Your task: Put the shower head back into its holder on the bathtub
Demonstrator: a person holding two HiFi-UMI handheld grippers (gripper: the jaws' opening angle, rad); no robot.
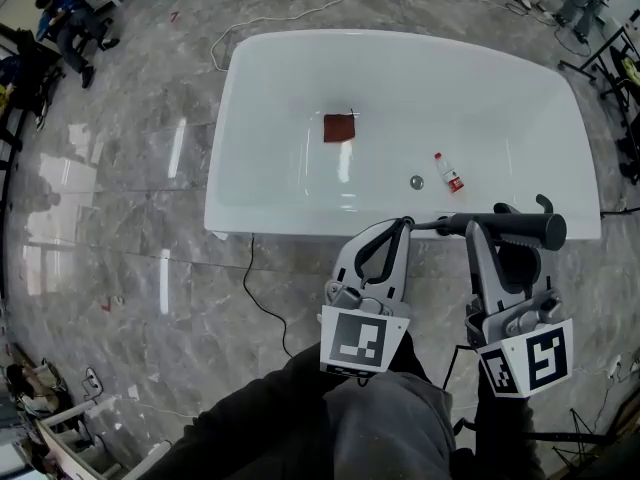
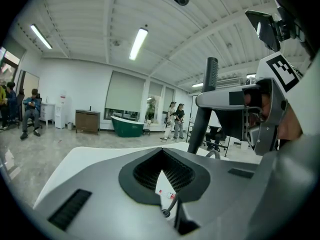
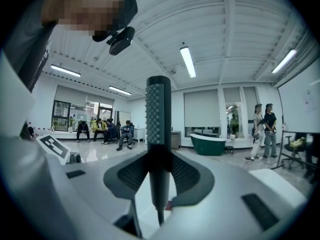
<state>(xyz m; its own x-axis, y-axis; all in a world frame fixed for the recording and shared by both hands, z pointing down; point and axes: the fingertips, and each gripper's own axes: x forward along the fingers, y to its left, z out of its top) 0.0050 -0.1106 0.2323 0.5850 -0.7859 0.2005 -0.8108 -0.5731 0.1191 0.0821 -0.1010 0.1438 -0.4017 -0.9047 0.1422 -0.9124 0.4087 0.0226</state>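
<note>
Here the right gripper (image 1: pixel 482 230) has its jaws clenched on the shower head (image 1: pixel 522 231). In the head view the dark grey shower head lies level across the jaw tips, over the near rim of the white bathtub (image 1: pixel 250 118) at its right end. A grey fitting (image 1: pixel 543 204) stands on that rim just beyond it, but whether this is the holder I cannot tell. In the right gripper view the knobbed handle stands upright between the pads. The left gripper (image 1: pixel 403 226) is just beside it, at the handle's thin end. Its jaws are drawn together, and in the left gripper view a thin dark hose (image 2: pixel 171 204) is pinched between them. Inside the tub lie a red cloth (image 1: pixel 339 127), a drain (image 1: pixel 417 182) and a small bottle (image 1: pixel 449 172), all well apart from the grippers.
</note>
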